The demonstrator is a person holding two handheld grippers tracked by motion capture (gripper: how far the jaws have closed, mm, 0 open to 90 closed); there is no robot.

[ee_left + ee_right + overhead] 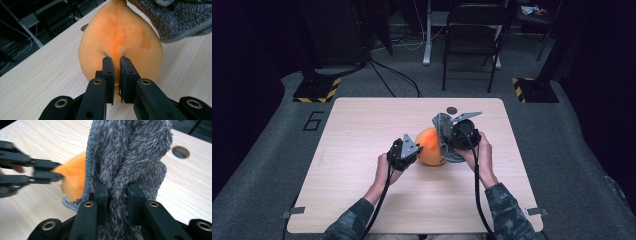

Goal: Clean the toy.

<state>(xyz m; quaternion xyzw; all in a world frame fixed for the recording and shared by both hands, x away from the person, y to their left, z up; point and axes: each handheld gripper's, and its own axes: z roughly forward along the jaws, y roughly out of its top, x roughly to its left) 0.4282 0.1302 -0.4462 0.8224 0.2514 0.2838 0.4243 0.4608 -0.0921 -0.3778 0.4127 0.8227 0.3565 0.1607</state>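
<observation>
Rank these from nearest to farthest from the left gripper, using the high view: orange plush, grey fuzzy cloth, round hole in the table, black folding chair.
1. Orange plush: pinched in the left gripper, just right of it.
2. Grey fuzzy cloth: beyond the plush, held by the right gripper.
3. Round hole: near the table's far edge.
4. Black folding chair: on the floor behind the table.

Table evenly lit, surroundings dark (near black); orange plush motion-blurred, soft shadows.

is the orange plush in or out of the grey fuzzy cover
Mostly out: the grey fuzzy cover wraps just one end of the orange plush.
</observation>
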